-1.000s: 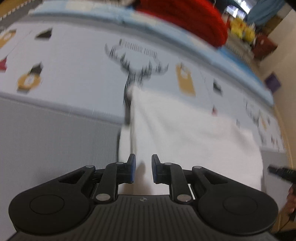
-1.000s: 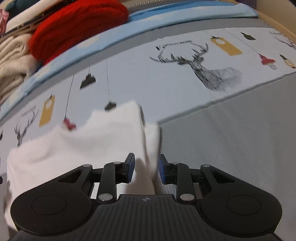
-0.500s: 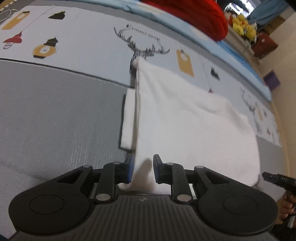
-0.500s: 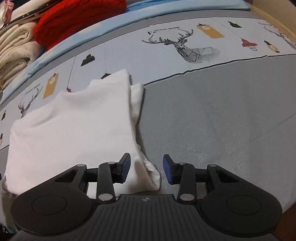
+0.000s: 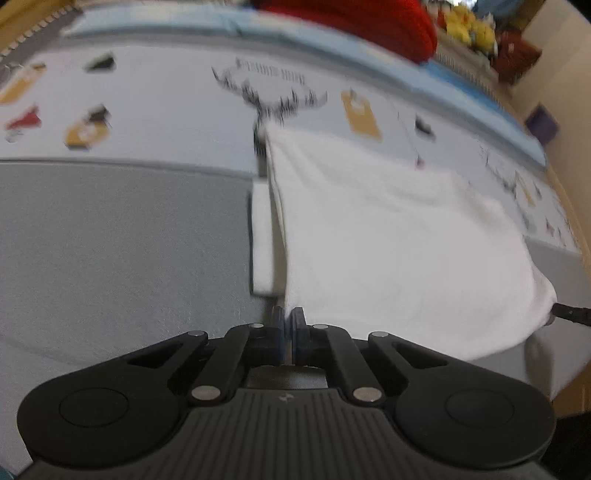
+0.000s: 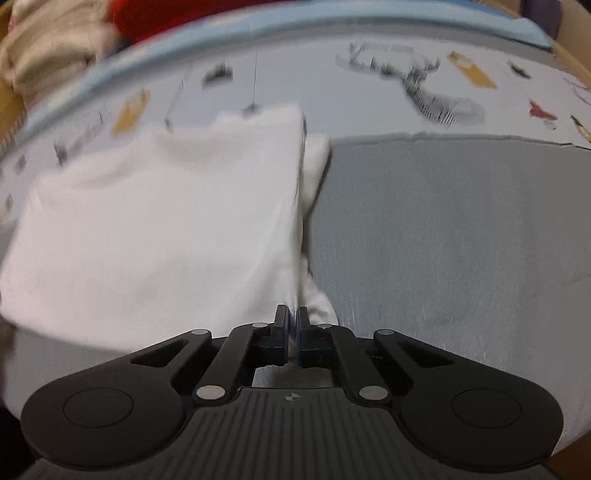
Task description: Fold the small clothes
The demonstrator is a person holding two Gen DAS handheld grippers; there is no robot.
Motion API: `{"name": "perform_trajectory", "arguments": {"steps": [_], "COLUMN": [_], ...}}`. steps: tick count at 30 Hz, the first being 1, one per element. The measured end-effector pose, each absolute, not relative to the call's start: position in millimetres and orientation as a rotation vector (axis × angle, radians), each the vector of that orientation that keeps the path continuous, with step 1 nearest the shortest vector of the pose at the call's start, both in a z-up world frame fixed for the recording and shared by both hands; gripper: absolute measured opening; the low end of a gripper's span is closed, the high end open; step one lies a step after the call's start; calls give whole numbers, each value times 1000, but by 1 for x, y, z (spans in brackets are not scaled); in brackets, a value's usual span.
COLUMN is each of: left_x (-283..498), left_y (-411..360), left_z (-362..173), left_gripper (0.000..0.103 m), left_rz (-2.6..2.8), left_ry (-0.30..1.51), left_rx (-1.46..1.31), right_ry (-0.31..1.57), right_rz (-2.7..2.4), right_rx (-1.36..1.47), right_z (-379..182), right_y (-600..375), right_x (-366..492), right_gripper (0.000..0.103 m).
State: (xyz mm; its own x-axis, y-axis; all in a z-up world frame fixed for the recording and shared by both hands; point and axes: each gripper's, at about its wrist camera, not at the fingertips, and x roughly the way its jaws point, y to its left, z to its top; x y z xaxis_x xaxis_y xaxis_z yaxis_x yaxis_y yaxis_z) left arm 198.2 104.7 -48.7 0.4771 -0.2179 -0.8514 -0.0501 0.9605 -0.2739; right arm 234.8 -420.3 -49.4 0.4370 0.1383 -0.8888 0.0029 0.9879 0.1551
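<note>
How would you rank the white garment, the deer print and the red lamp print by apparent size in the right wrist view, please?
1. white garment, by far
2. deer print
3. red lamp print, though blur and its place farther from the camera make its size less sure

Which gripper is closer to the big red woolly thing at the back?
Neither clearly. The left gripper and right gripper each pinch a near corner of the white garment, and the red knit lies far beyond both.

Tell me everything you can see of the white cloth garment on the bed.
The white soft cloth garment is plain and already partly folded, with a narrow under-layer showing along each side edge. It lies on the grey and printed bedsheet. The left gripper and right gripper are each shut on a near corner.
</note>
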Motion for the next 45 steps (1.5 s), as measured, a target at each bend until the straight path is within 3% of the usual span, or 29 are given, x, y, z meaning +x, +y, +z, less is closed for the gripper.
{"name": "perform_trajectory", "arguments": {"steps": [2,4,8,11,13,15,18,20,22,24,27,31,42,45], "left_x": [191,192,194,193,194,197,204,209,212,214,218,223,247,253], "left_y": [112,112,99,105,109,105,96,88,81,78,82,89,127,135], "left_z": [-37,-47,-63,-49,-46,-49,-53,-62,-77,-88,-84,-75,-74,-79], "left_gripper": [3,3,4,10,16,16,16,22,35,35,37,60,64,64], "left_rz": [-116,-83,-58,-69,-101,-124,-152,-154,-127,-90,-76,-53,60,93], "left_ry": [1037,1123,1265,1162,1114,1114,1125,1162,1233,1297,1267,1189,1148,1163], "left_rx": [-333,-285,-139,-205,-286,-282,-246,-215,-153,-98,-144,-232,-581,-623], "right_ry": [1029,979,1204,1247,1185,1131,1129,1169,1227,1266,1234,1151,829,747], "right_rz": [95,71,-26,-46,-65,-76,-50,-23,-16,-32,-26,-87,-173,-116], "right_rx": [271,357,249,160,158,182,210,161,89,24,1,13,224,187], "right_z": [-34,-27,-63,-72,-63,-54,-55,-62,-73,-82,-78,-66,-1,16], "right_y": [-435,-449,-443,-431,-428,-429,-432,-426,-417,-414,-414,-421,-449,-442], "right_x": [230,227,232,235,234,233,238,240,242,243,243,244,217,204], "right_gripper": [2,2,2,4,7,20,24,24,24,21,19,20,23,35]}}
